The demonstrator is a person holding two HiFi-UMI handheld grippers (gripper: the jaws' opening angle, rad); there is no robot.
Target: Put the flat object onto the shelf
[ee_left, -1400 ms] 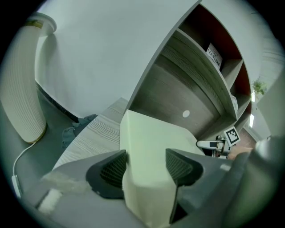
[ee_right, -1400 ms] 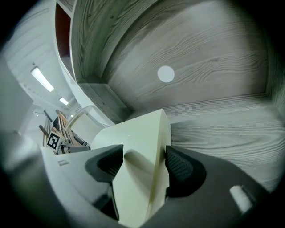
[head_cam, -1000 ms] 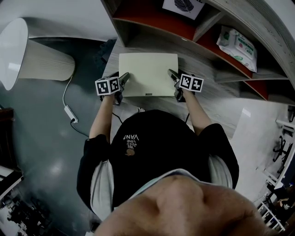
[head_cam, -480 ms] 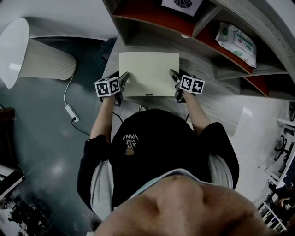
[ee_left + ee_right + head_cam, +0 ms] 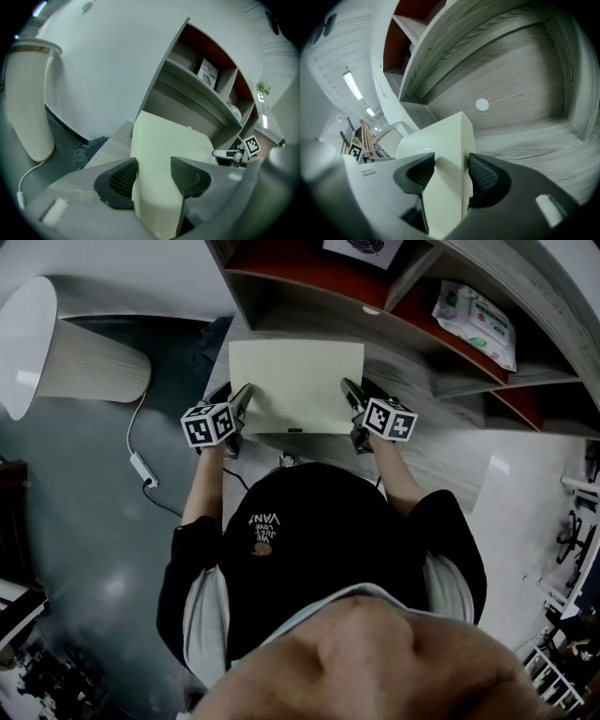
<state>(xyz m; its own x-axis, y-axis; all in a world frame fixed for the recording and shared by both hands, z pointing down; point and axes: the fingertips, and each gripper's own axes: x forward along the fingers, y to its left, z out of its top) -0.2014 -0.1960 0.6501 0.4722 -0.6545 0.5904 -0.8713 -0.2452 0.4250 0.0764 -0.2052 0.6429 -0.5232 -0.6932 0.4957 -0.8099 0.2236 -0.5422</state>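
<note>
Cream, plain flat panel point(image 5: 296, 385), edges clamped by left claw point(image 5: 152, 174) and right claw point(image 5: 451, 171), both having just tightened.

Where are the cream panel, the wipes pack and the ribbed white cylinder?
cream panel point(image 5: 295, 381), head view, middle of its top face.
wipes pack point(image 5: 473, 322), head view, centre of wrapper.
ribbed white cylinder point(image 5: 98, 362), head view, its side.

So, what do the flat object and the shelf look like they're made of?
Flat object: smooth matte cream plastic or coated board. The colour is even, with no grain and crisp edges, so I can't tell which. Shelf: grey boards with printed-looking wood grain, probably laminate, with matte red inner panels.
</note>
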